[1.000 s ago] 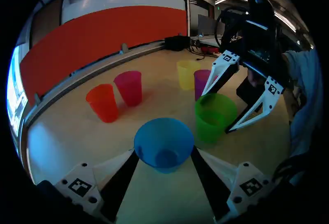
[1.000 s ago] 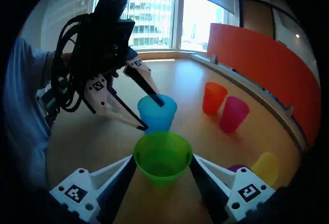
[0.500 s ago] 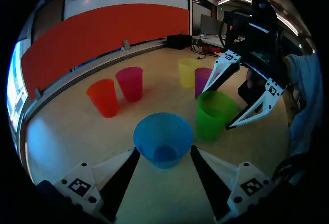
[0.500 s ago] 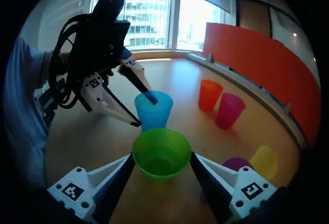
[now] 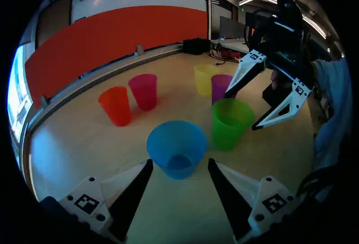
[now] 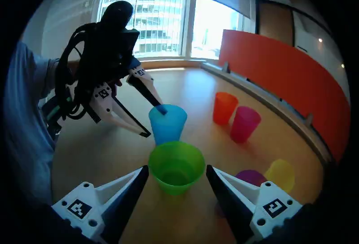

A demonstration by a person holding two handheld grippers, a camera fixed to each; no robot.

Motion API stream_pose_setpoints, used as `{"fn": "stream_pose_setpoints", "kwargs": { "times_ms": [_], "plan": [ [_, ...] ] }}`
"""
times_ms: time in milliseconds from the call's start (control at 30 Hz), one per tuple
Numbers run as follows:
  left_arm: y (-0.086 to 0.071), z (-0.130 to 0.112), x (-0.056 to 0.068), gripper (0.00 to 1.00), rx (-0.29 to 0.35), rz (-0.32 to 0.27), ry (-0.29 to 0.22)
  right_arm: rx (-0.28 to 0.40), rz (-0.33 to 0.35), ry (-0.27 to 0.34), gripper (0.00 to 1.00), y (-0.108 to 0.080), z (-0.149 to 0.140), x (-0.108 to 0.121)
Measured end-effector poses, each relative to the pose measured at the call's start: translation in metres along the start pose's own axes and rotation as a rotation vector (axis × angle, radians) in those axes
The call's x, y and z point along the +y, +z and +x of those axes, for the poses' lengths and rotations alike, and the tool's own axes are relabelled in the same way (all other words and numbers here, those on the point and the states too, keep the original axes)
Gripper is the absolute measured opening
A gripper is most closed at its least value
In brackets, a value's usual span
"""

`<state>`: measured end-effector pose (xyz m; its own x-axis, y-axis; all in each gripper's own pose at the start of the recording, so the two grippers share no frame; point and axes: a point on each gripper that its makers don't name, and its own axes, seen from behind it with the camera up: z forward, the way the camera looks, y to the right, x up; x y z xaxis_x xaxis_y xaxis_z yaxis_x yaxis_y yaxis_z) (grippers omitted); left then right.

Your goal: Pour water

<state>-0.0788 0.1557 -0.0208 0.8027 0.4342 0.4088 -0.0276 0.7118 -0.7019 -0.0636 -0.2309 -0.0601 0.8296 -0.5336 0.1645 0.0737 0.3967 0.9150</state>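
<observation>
A blue cup [image 5: 177, 147] stands on the wooden table [image 5: 80, 154] just ahead of my left gripper [image 5: 179, 162]. That gripper is open, its fingertips flanking the cup's base with a slim gap. A green cup [image 6: 176, 165] stands upright in front of my right gripper [image 6: 176, 168], also open, fingers just off its sides. In the right gripper view the left gripper [image 6: 154, 122] straddles the blue cup [image 6: 168, 123]. In the left gripper view the right gripper [image 5: 241, 111] spans the green cup [image 5: 231, 123]. The two cups stand close together.
Orange [image 5: 116, 105] and pink [image 5: 144, 90] cups stand together farther back. Yellow [image 5: 204, 79] and purple [image 5: 220, 87] cups sit behind the green one. An orange partition [image 5: 112, 33] runs along the table's far edge. A person's sleeve [image 6: 22, 123] is at the left.
Both grippers went from gripping their cups to standing open and have drawn back slightly. The blue and green cups now rest on the table, a little farther ahead of the fingers.
</observation>
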Motion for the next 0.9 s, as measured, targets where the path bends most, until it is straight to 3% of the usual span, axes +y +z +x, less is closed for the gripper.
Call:
{"fn": "stream_pose_setpoints", "kwargs": {
  "times_ms": [600,900],
  "plan": [
    [-0.026,0.009,-0.004,0.91,0.052,0.053,-0.029,0.091,-0.04,0.028,1.0,-0.032,0.021,0.0],
    [-0.04,0.019,-0.014,0.91,0.108,0.104,-0.046,0.156,-0.076,0.058,1.0,-0.045,0.033,0.005]
  ]
}}
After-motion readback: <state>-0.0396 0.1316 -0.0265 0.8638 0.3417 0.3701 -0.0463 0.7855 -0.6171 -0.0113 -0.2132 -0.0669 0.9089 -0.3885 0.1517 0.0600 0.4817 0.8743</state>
